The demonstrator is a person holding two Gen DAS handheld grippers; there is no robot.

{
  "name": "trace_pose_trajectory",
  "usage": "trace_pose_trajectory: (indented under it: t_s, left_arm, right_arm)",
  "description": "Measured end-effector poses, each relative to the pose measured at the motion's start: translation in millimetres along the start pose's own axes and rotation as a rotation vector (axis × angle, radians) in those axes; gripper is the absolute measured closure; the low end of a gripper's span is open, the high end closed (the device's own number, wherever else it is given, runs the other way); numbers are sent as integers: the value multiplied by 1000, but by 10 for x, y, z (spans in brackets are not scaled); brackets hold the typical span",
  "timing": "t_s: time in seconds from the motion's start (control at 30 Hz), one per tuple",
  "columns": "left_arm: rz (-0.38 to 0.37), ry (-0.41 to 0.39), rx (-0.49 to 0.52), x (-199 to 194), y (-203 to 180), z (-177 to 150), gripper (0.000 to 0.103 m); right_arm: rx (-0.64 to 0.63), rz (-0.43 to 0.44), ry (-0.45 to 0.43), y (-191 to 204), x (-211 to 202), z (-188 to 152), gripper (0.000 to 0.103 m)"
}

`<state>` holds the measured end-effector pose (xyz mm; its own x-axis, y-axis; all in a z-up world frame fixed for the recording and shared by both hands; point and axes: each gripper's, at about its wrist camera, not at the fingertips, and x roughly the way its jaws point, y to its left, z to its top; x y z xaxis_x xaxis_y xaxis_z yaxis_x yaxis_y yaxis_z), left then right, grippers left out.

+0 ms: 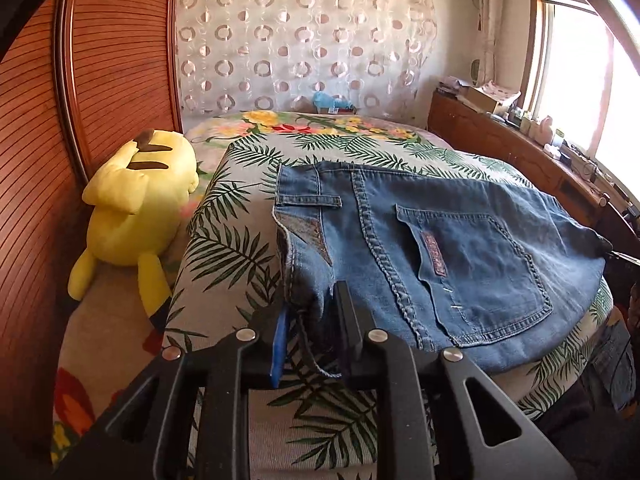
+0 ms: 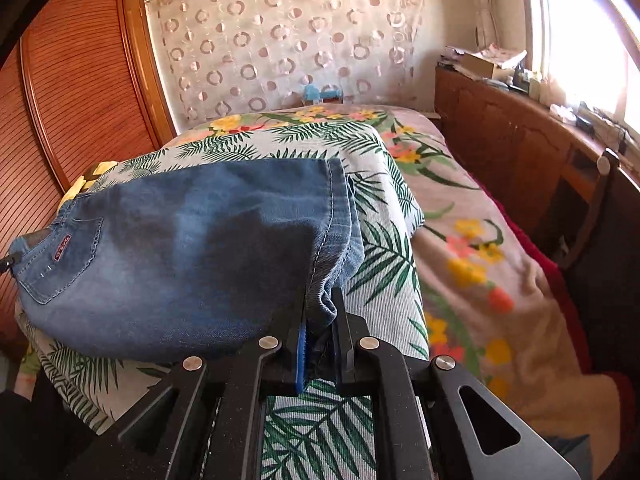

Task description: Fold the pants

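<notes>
Status, both wrist cams:

L gripper (image 1: 310, 320): jaws nearly closed, pinching the waist-end corner of the jeans (image 1: 440, 248). Denim bunched between the pads, frayed edge hanging just below the tips. Back pocket (image 1: 476, 276) ahead and to the right of the tips, waistband running away ahead-left.

R gripper (image 2: 320, 316): jaws all but shut, clamped on stacked hem layers at the other end. Rest of the garment spreads ahead-left of it, pocket at the far-left end.

Jeans lie on the leaf-print cover (image 1: 224, 232) on the bed, flattish, a few soft wrinkles. At least two denim layers visible at the R-side edge, so I'd judge legs are already laid one on the other (lengthwise fold done). Looks like a half-length or so bundle, can't confirm fold count from here.

Left, imo: set it down flat, let go both ends, maybe one more crosswise fold + smoothing.

Yellow plush (image 1: 136, 204) off to the left of L gripper, well apart, not in the way.
</notes>
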<state>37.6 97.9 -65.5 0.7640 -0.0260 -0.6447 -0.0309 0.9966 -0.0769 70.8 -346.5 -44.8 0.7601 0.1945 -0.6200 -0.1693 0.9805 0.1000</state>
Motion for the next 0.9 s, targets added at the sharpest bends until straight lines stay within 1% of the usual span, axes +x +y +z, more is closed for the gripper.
trace_pose_trajectory:
  t_s: [0.17,0.23,0.33,0.37,0.4,0.43,0.57,0.63,0.7,0.9]
  left_arm:
    - [33,20,12,-7,3,-22,78]
    - [42,6,12,-52,22,-8,77]
    - [42,-9,8,-122,38,12,72]
    - [38,-12,8,-141,32,22,66]
    - [33,-15,11,-152,22,28,58]
    - [23,-22,16,-168,-1,38,54]
    - [-5,-20,39,-136,-117,89,52]
    - [-28,-20,55,-98,-211,114,43]
    - [-58,-24,73,-50,-329,139,20]
    - [-129,1,116,196,-685,217,20]
  right_arm:
    - [1,-2,-6,-46,-61,29,94]
    - [-2,-6,-6,-33,-58,24,94]
    - [-10,-9,-8,-5,-95,-88,94]
    - [-8,-6,-7,-8,-85,-100,94]
    - [-7,-5,-7,-13,-84,-106,94]
    - [-5,-4,-7,-16,-86,-110,94]
    - [-1,-5,-9,-23,-97,-120,94]
    - [-1,-7,-8,-22,-101,-121,93]
    - [-4,-9,-6,-25,-109,-120,93]
    - [-9,-15,-3,-44,-160,-124,92]
